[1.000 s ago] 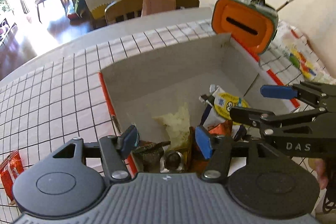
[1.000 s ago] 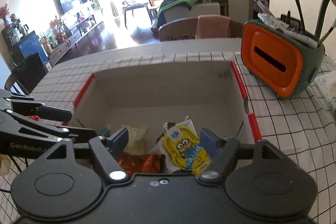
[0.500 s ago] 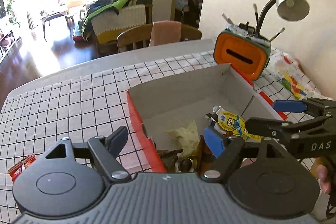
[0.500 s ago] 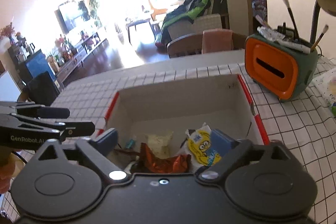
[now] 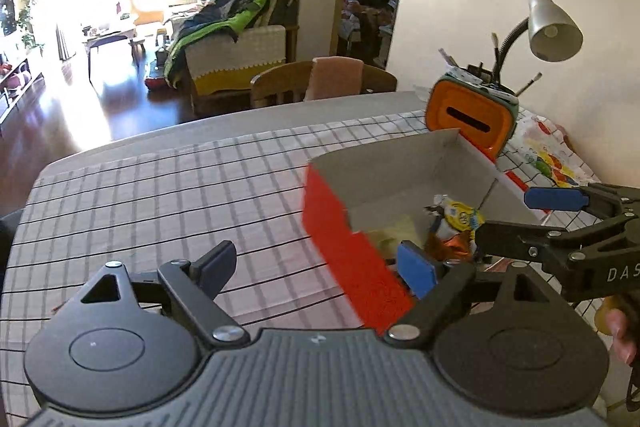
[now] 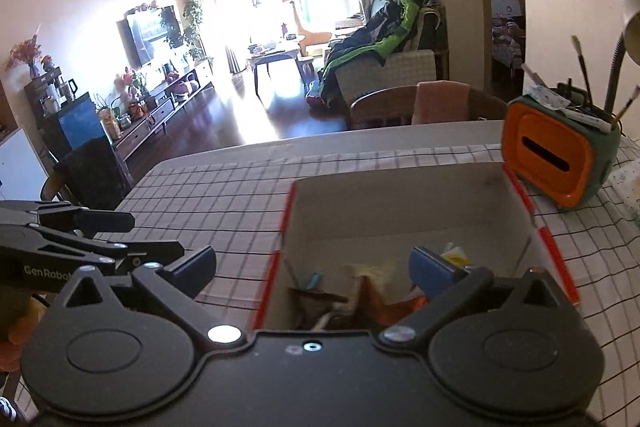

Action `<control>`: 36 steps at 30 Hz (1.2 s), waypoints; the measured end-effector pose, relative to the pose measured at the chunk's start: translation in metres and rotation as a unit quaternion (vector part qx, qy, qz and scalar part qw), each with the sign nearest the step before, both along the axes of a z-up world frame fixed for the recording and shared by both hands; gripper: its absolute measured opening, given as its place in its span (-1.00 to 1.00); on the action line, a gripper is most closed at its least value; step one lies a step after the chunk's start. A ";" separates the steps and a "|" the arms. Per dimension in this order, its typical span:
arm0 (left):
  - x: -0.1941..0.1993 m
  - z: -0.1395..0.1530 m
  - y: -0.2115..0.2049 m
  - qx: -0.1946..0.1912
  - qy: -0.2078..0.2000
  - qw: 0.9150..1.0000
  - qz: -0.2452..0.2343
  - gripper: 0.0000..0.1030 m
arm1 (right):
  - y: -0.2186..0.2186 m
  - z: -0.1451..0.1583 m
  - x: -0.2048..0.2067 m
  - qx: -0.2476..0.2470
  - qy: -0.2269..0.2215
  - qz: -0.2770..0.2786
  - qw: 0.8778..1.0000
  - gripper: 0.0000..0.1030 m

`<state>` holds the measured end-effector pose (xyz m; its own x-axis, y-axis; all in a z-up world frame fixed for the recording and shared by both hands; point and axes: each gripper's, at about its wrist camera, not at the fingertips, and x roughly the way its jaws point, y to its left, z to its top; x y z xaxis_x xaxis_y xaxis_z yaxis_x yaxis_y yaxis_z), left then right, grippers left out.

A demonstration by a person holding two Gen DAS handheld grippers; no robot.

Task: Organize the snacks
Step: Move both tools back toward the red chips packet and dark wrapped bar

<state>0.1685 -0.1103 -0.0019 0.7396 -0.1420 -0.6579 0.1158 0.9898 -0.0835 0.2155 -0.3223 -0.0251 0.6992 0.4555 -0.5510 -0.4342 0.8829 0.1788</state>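
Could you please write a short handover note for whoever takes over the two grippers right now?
Left gripper: open, nothing between its fingers, jaws have just been opening.
Right gripper: open and empty too, jaws likewise just opening.
Snacks: the yellow cartoon packet and an orange wrapper lie inside the red-sided box on the checked tablecloth.
Done: several snacks are boxed.
Left: no loose snack shows on the cloth now; check outside these views.
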 end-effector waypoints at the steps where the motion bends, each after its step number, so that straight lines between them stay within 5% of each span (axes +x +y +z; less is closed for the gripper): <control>1: -0.004 0.000 0.008 -0.002 -0.001 1.000 0.002 0.71 | 0.006 0.000 -0.002 -0.001 0.000 0.001 1.000 1.00; 23: -0.036 -0.043 0.177 -0.014 0.048 0.994 0.097 0.78 | 0.162 -0.031 -0.019 -0.062 0.027 0.084 0.994 1.00; 36: 0.012 -0.090 0.233 -0.057 0.148 0.972 0.176 0.78 | 0.237 -0.077 0.000 -0.127 0.060 0.171 0.975 1.00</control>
<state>0.1801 0.1228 -0.0915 0.5365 0.0015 -0.8439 -0.2743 0.9460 -0.1727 0.2160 -0.0848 -0.1017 0.4539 0.4889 -0.7450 -0.7007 0.7123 0.0405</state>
